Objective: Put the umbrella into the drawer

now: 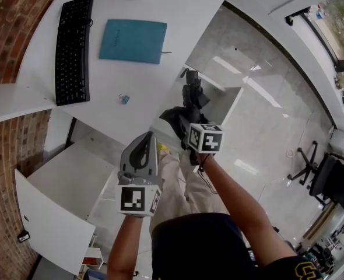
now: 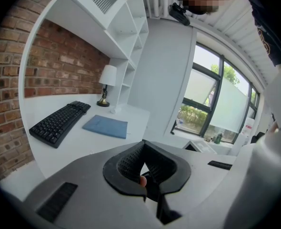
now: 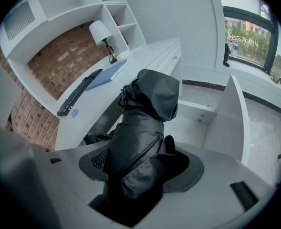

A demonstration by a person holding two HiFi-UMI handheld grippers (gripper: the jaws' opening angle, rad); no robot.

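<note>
Pointing steeply down, right gripper (image 3: pixel 138 168) jaws clamped on black umbrella (image 3: pixel 147 99); left gripper (image 2: pixel 145 173) jaws together

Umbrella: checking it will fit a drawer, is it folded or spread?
Folded: the black umbrella is a compact, collapsed bundle, gripped between the right gripper's jaws.

Brick wall (image 1: pixel 9 16), wht desk (image 1: pixel 178 4) (shelves (image 2: pixel 131 30) above), glossy floor (image 1: pixel 265 115)

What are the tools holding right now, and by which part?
The right tool grips the black folded umbrella around its cloth body, one end sticking out ahead. The left tool is shut on nothing.
</note>
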